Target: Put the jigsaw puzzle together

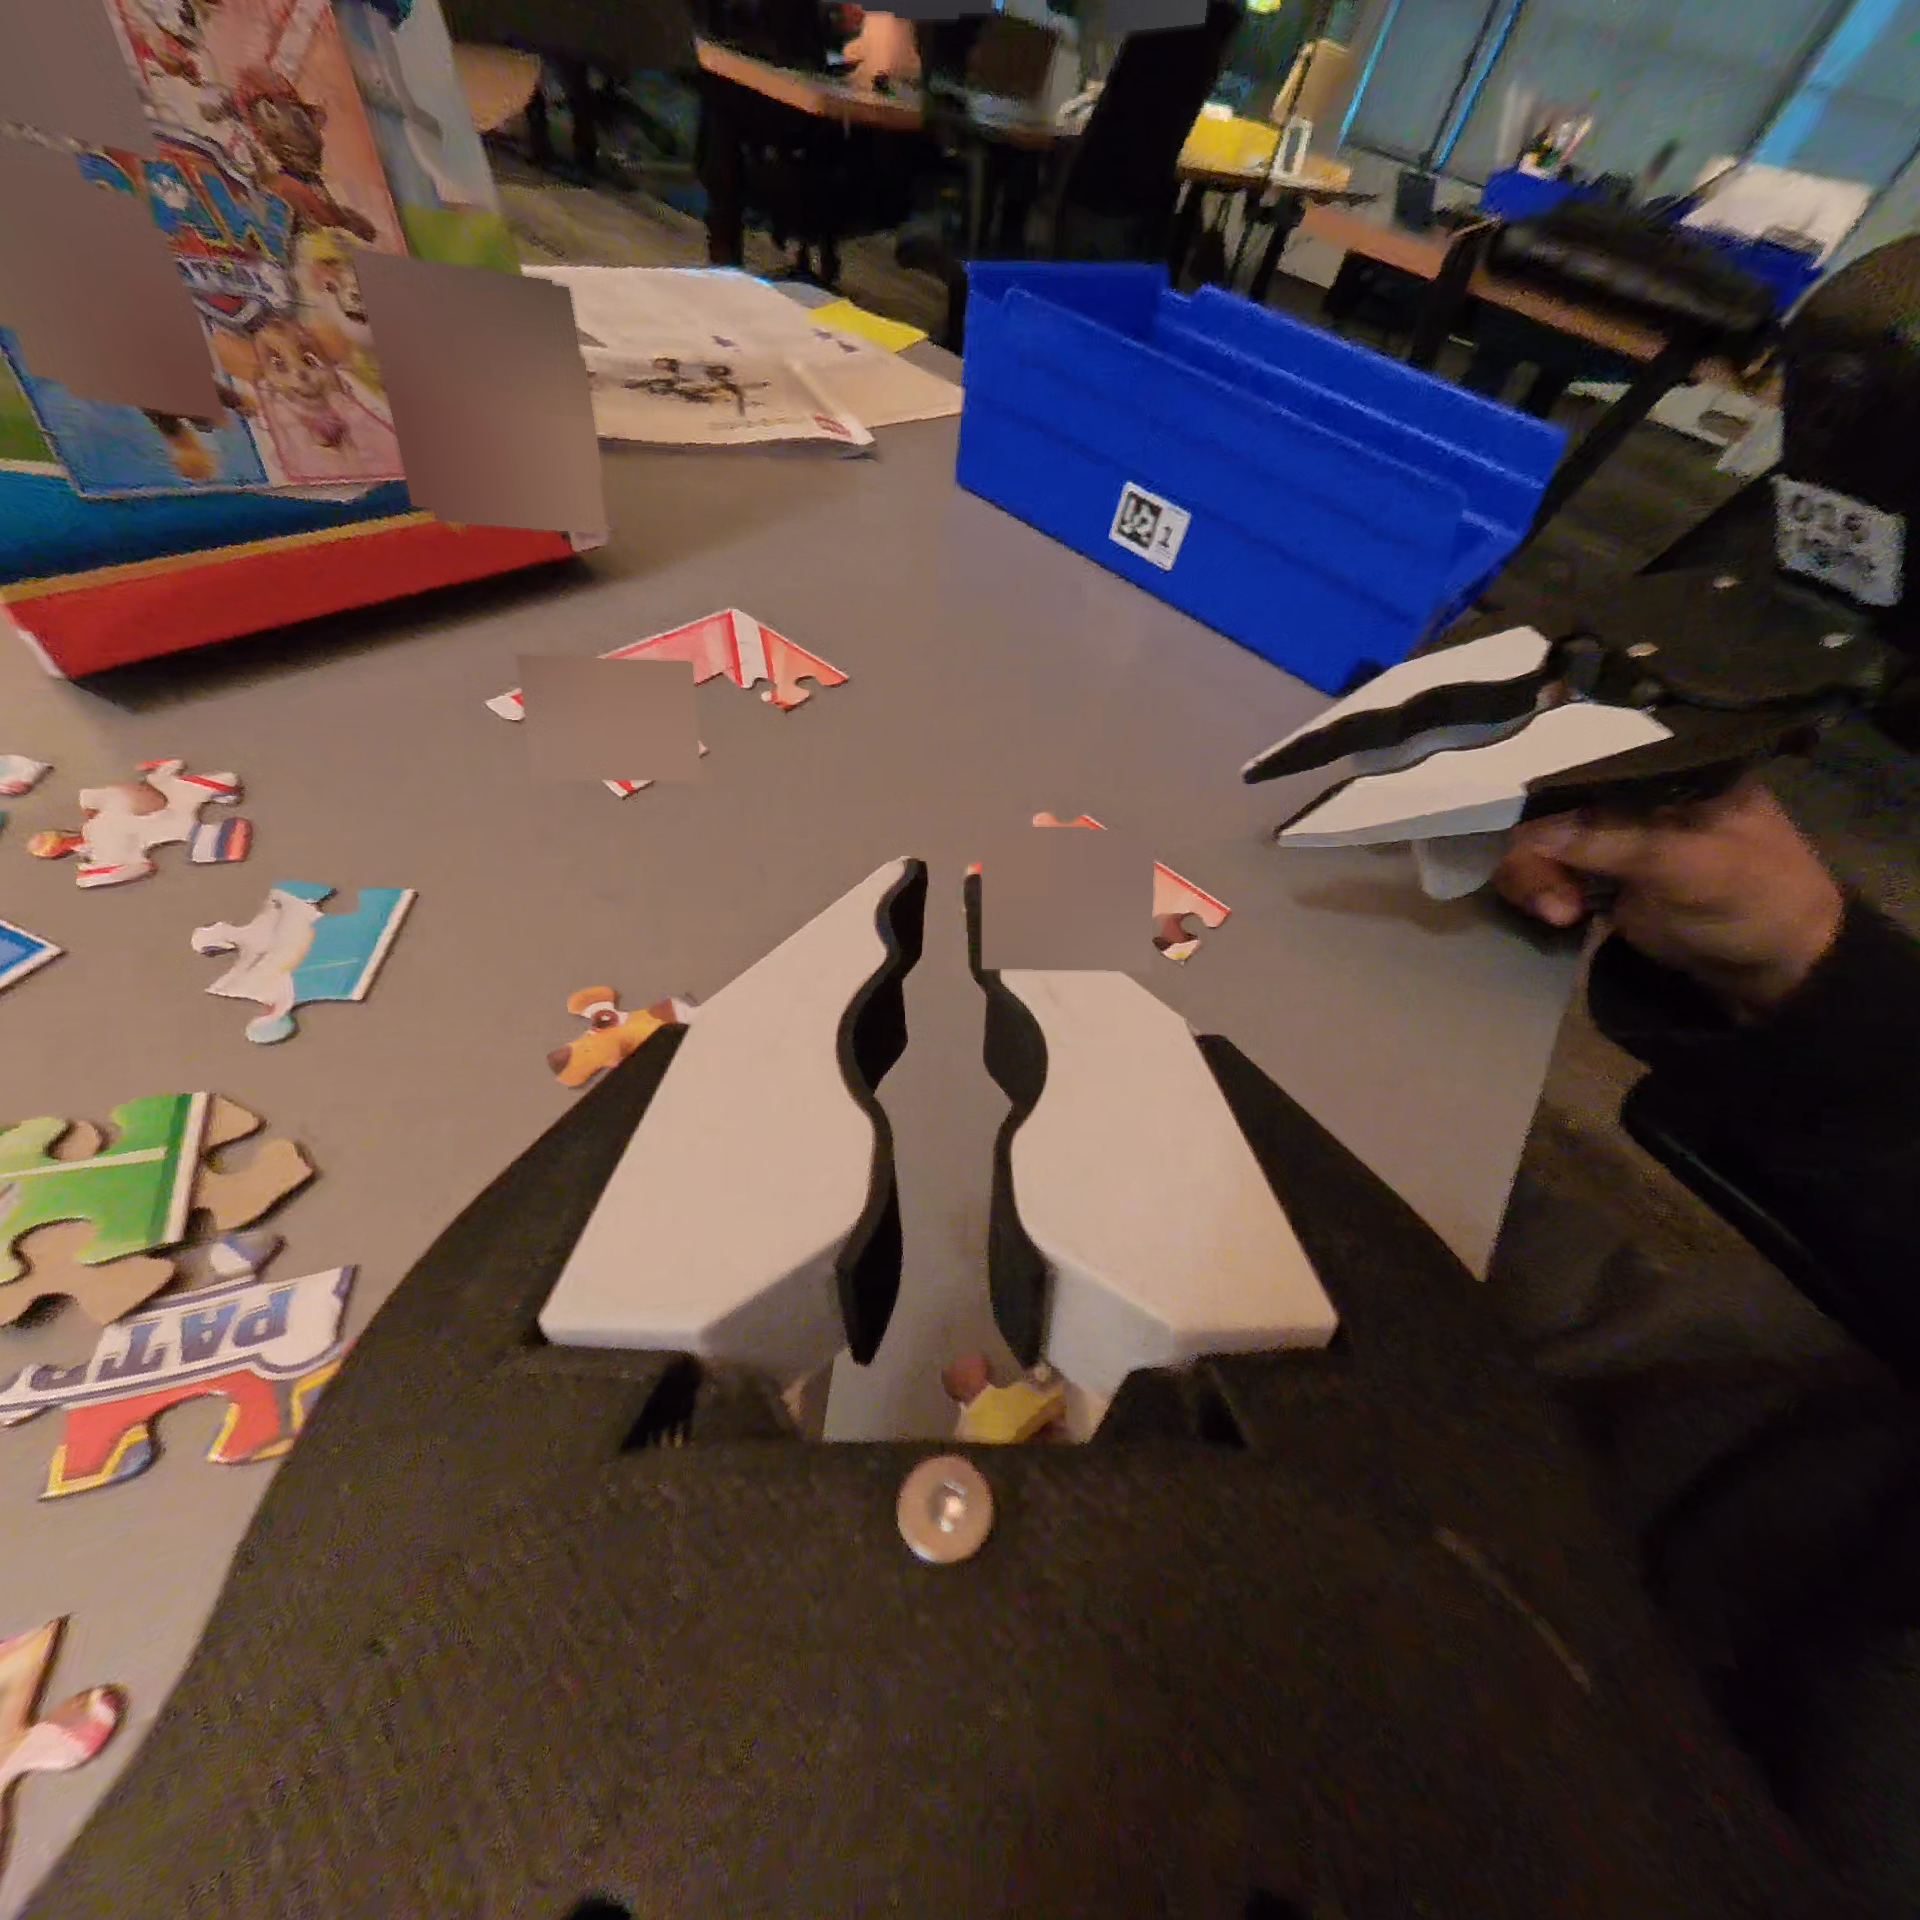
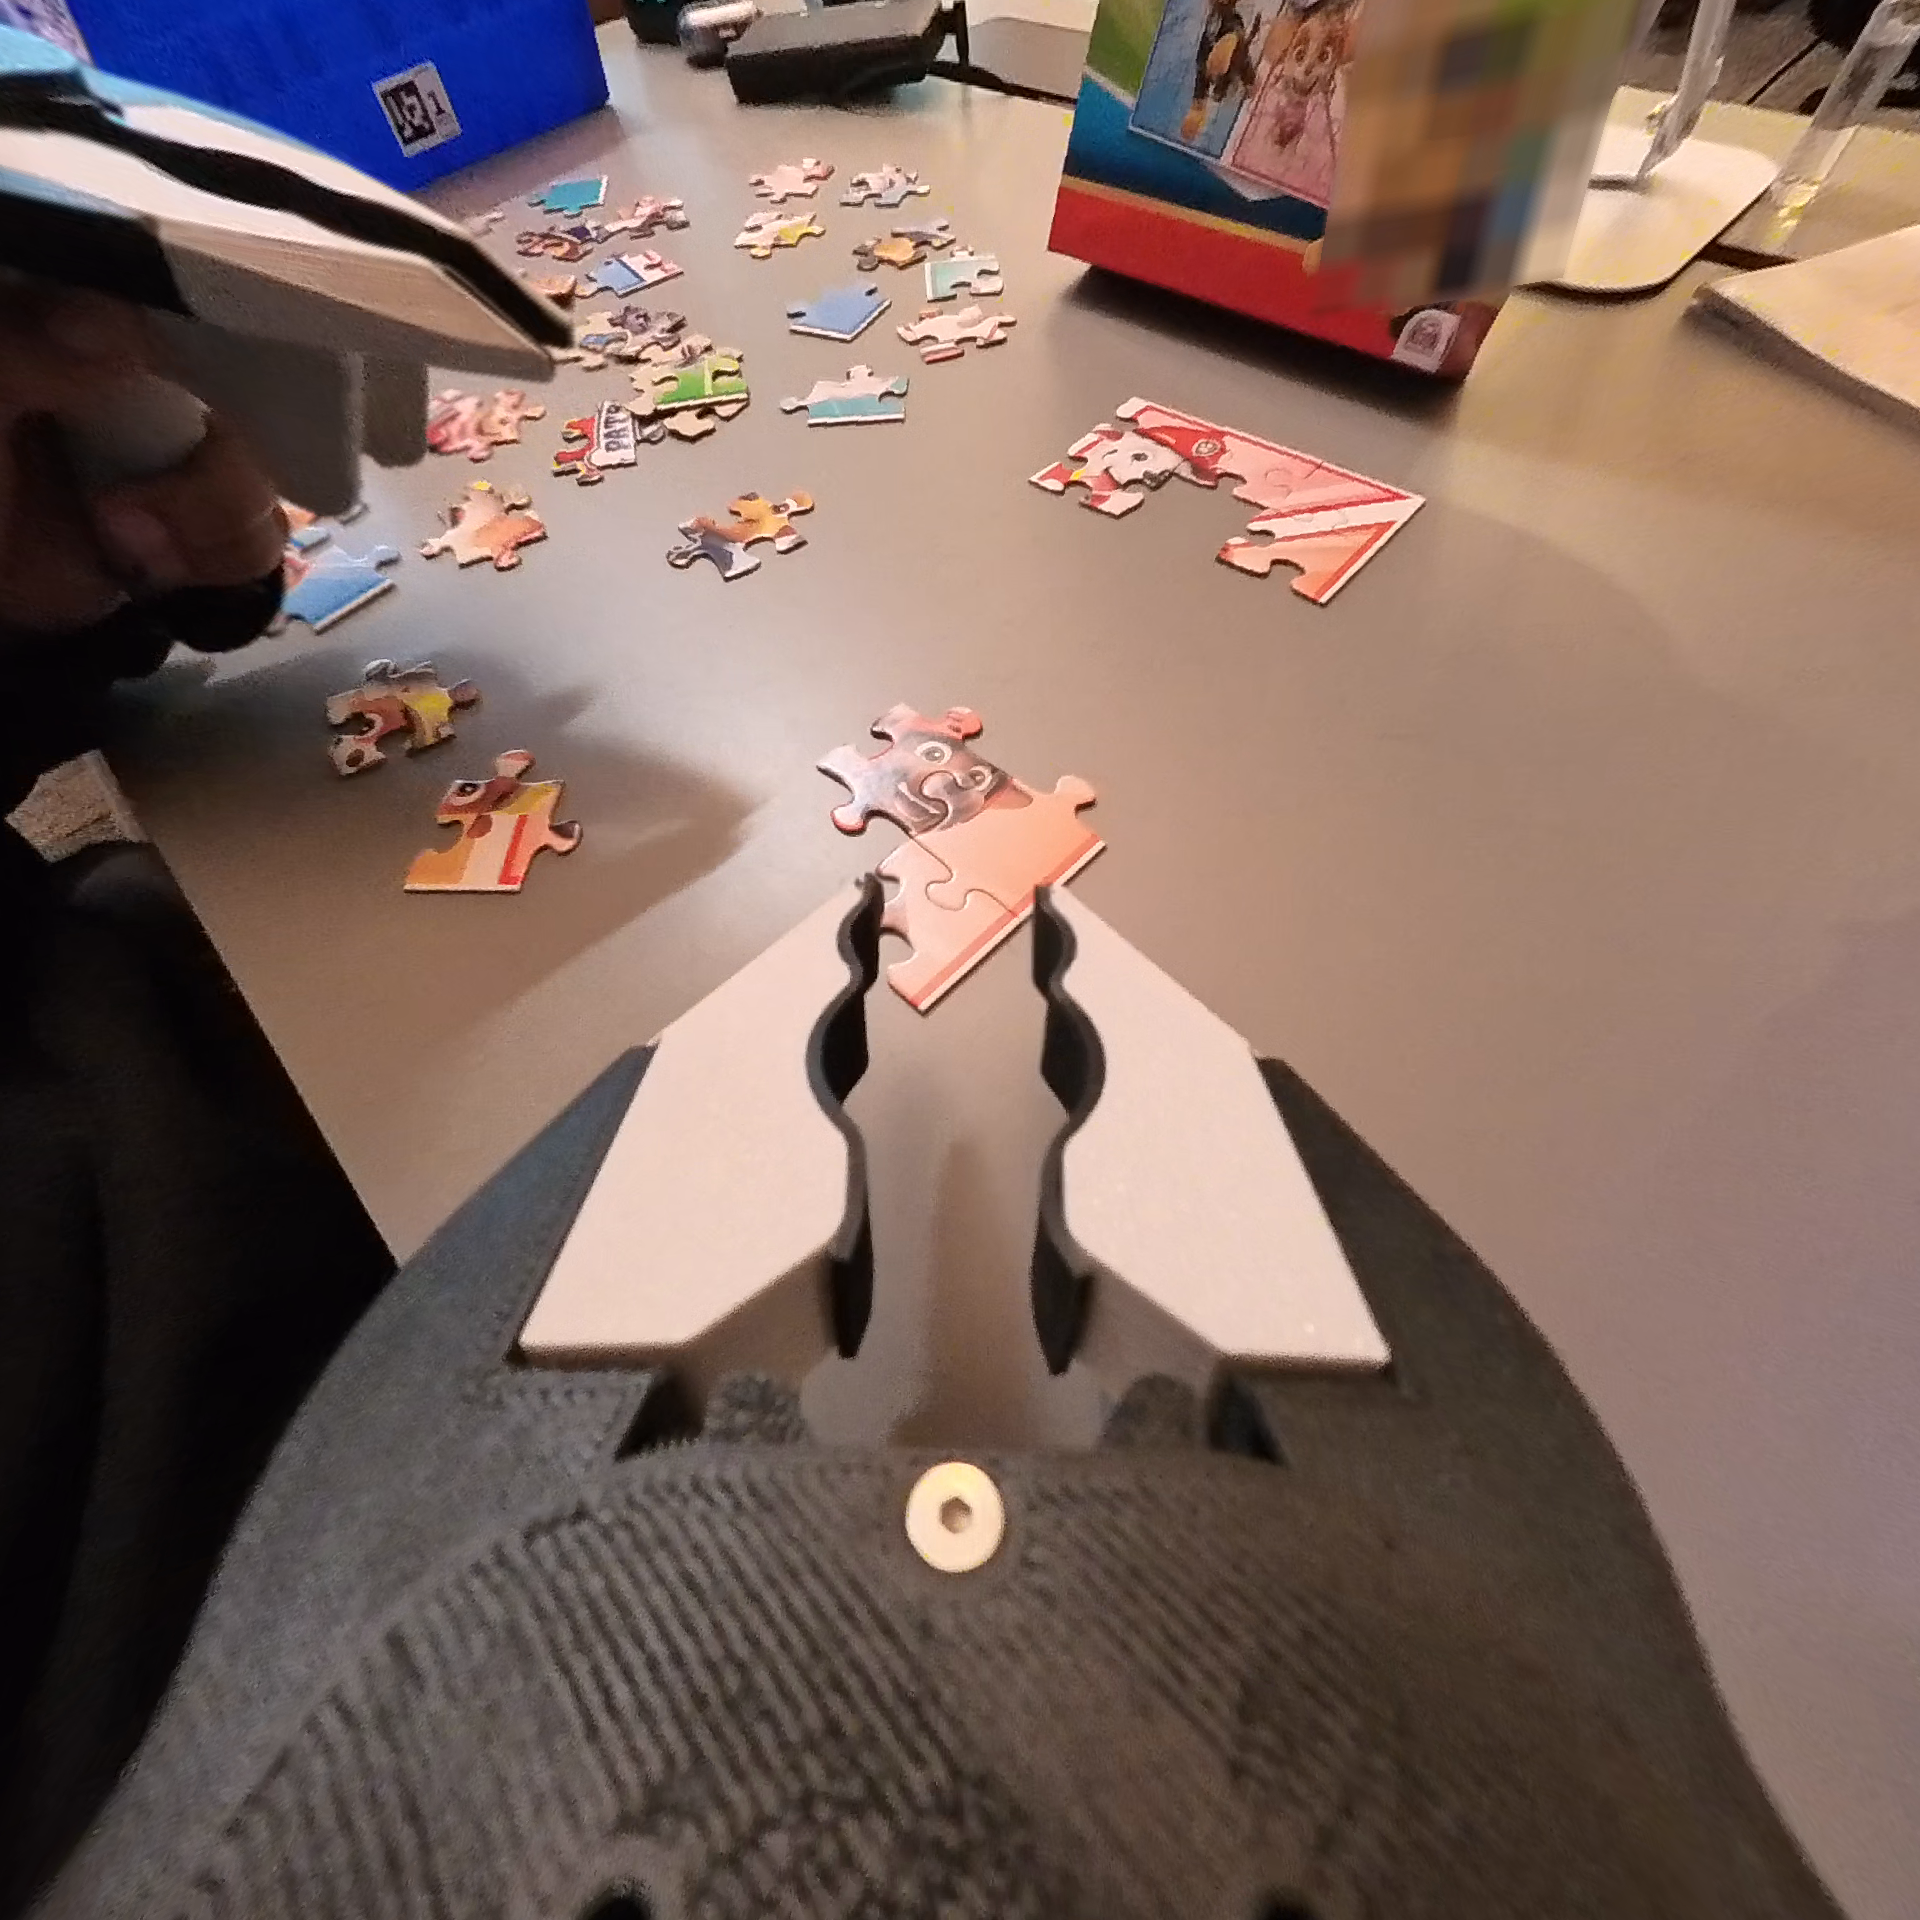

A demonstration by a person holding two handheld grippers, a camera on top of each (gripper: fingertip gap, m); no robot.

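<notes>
Hovering low over the grey table (image 2: 1455,831), the right gripper (image 2: 956,894) has its fingers moderately apart, one on each side of a small cluster of joined pink puzzle pieces (image 2: 966,842) that lies flat on the table; whether the pads press on it I cannot tell. The left gripper (image 1: 943,883) has its fingers narrow, with a thin slit between the tips and bare table seen through it; the same pink cluster (image 1: 1184,904) lies just beside its right finger. Loose puzzle pieces (image 2: 727,395) are scattered farther away, near a blue bin (image 1: 1226,436) and a colourful puzzle box (image 2: 1247,187).
</notes>
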